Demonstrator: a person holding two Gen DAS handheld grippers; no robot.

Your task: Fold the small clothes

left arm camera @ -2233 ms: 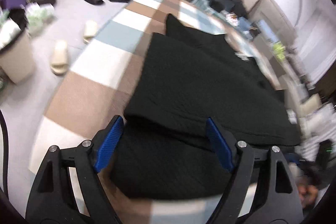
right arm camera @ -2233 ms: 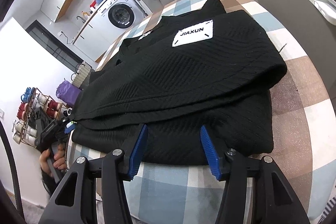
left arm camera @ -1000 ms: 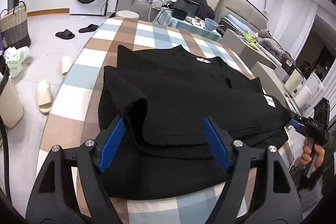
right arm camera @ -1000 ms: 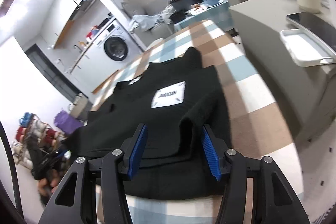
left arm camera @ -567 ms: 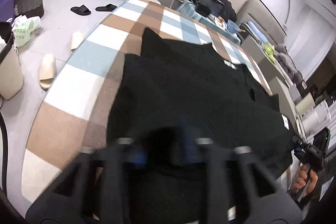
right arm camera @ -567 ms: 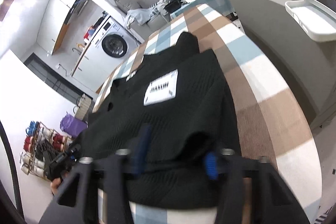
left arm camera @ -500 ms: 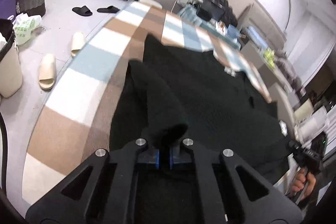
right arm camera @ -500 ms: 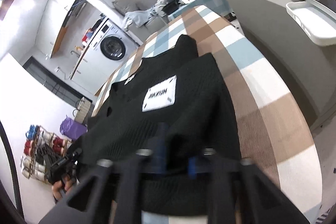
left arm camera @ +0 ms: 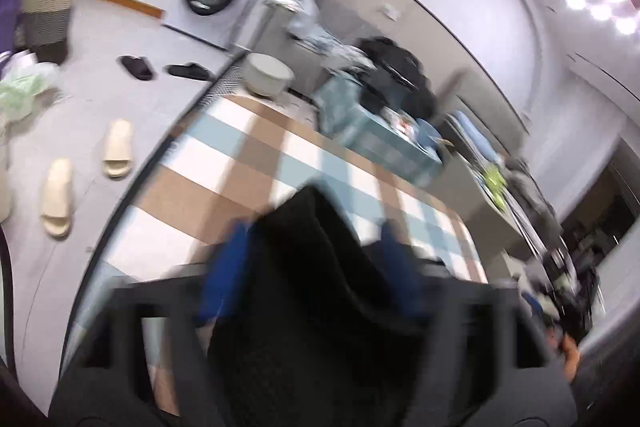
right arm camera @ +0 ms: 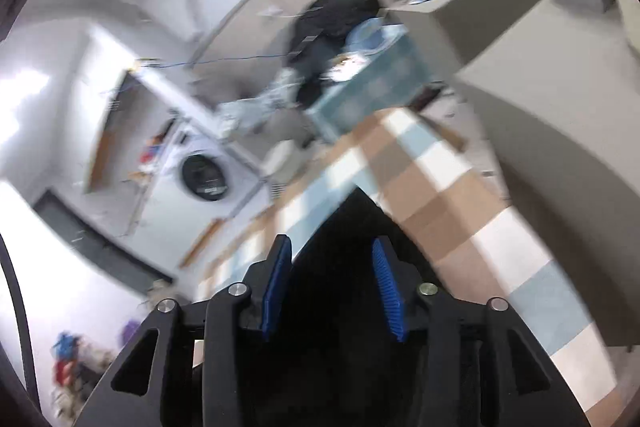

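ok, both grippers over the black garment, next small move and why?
Probably draw both back clear of the black garment. The left gripper and right gripper are opening with cloth between the blue pads, so the fold looks released onto the checked table.

The right gripper (right arm camera: 332,285) is opening, its blue fingers (right arm camera: 385,289) apart around black clothing (right arm camera: 344,227) on the checked tabletop (right arm camera: 460,211); a washing machine (right arm camera: 202,177) stands far left.
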